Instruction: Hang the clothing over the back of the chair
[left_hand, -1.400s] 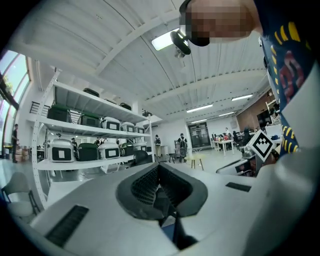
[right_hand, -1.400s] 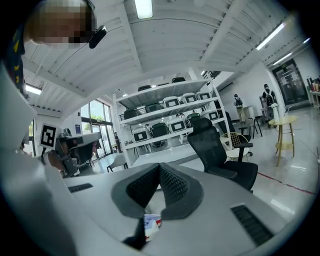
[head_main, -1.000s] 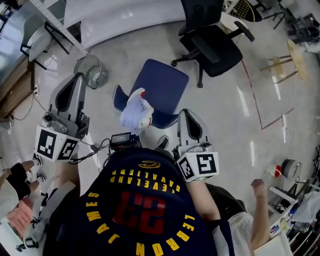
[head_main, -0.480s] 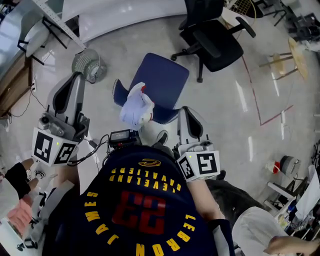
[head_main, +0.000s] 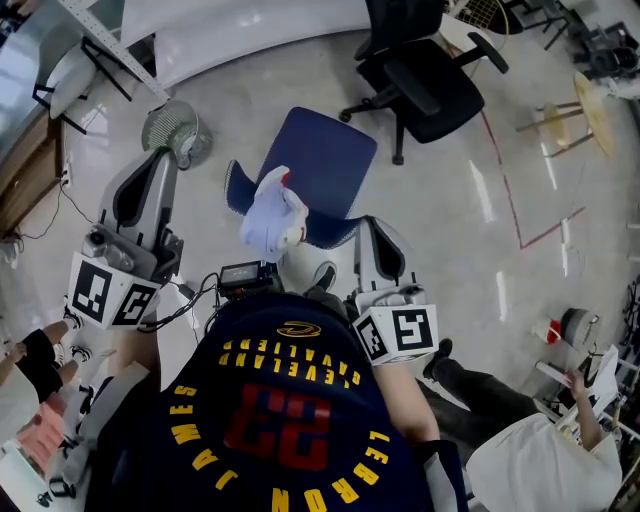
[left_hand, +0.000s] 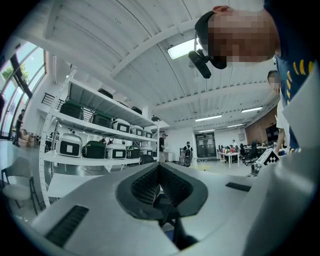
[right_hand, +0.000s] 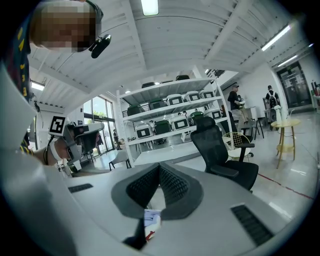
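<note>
A pale garment, the clothing, sits bunched over the top of the back of a blue chair on a workshop floor, seen from above the shoulders of a person in a dark jersey. The left gripper is held well out to the chair's left, near a floor fan. The right gripper points toward the chair's right edge, close to the back but apart from the cloth.

In each gripper view the fingers are clenched tip to tip, with nothing pinched between them. A scrap of white and red shows low through the right gripper's gap and may be the garment beyond, though the opening is too narrow to be sure.

Judging by how things lie, the main work looks done: the cloth rests on the chair back and neither tool holds it. What is left seems small. The garment sits in a heap rather than spread along the back, so it may need straightening before the grippers move off. A black office chair stands farther away.
</note>
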